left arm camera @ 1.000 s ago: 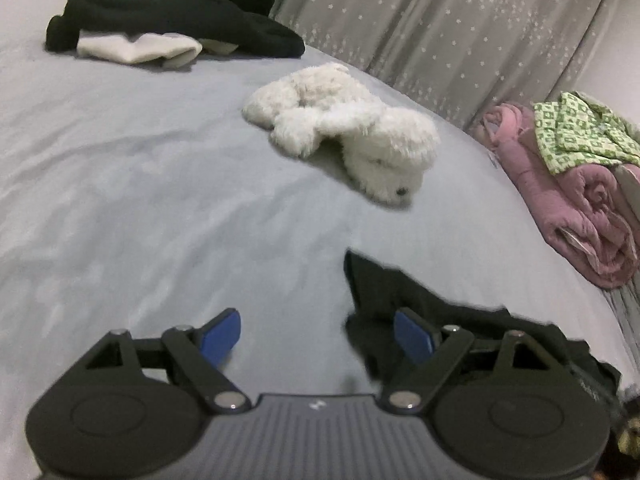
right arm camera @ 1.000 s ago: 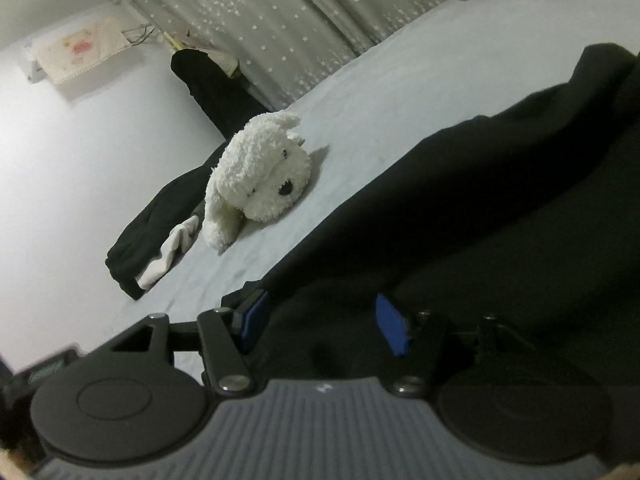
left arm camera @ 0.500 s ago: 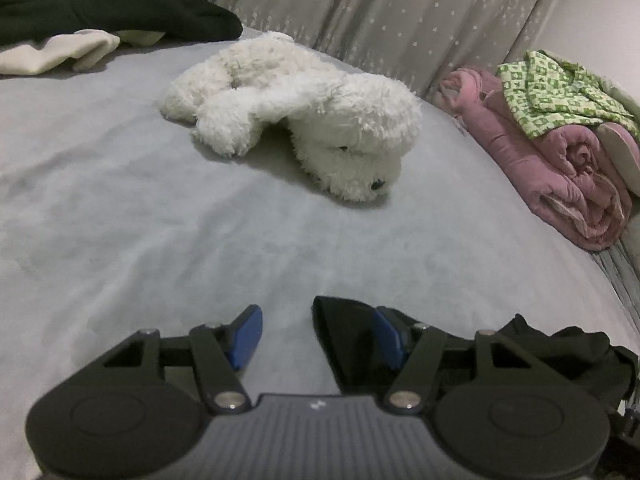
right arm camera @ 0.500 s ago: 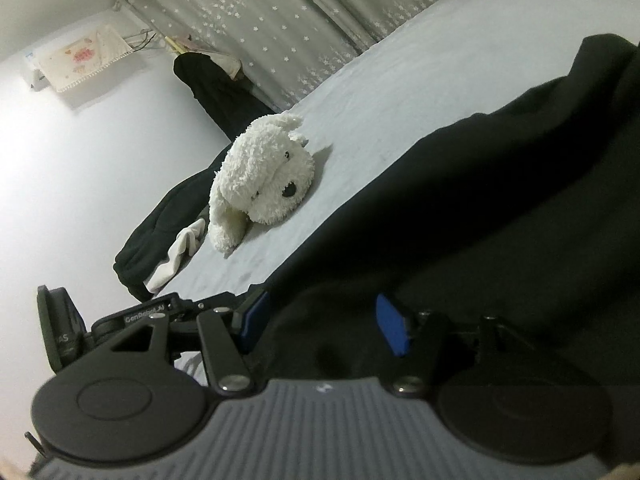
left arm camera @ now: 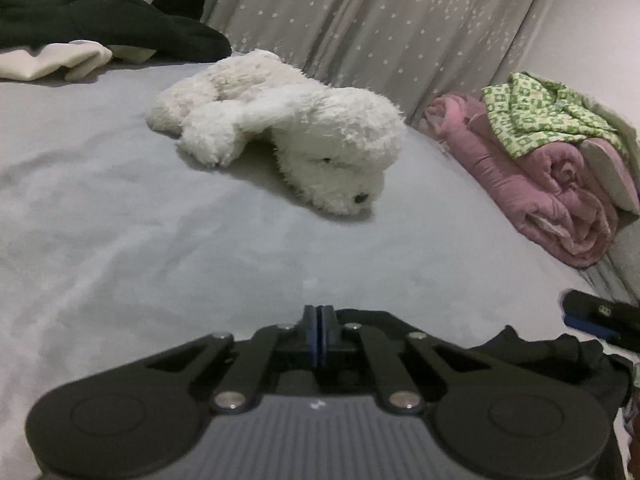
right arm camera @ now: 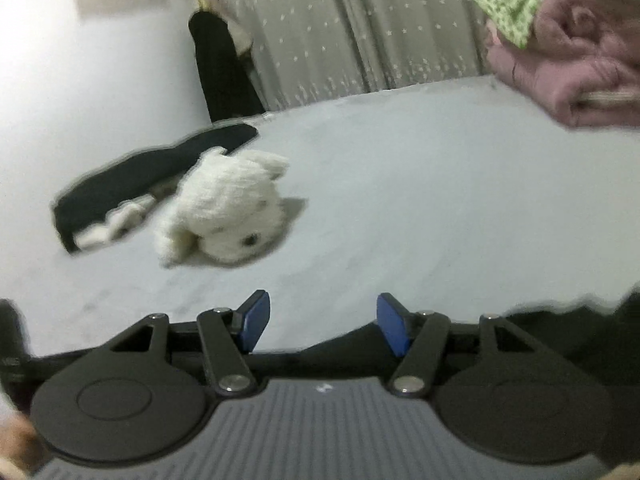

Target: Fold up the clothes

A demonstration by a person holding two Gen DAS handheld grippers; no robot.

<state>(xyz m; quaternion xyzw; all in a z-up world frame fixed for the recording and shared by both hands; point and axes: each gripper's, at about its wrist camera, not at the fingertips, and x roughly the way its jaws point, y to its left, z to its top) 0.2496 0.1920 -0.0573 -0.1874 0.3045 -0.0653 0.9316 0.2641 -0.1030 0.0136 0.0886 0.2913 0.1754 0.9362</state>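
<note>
Left wrist: left tongs (left arm camera: 319, 320) pinch black garment (left arm camera: 528, 350); right tongs (right arm camera: 319, 322) gape above it.

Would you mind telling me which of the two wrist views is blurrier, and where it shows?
Right wrist view: motion-smeared, with the plush dog and black garment showing wavy edges. Left wrist view: sharper, the plush dog crisp, fisheye bending the bed; dim, soft lighting in both.

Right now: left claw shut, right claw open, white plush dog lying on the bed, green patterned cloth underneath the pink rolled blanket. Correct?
One error. The green patterned cloth lies on top of the pink rolled blanket, not underneath; the left wrist view shows it clearly. The rest holds: left claw shut, right claw open, white plush dog lying on the bed.
</note>
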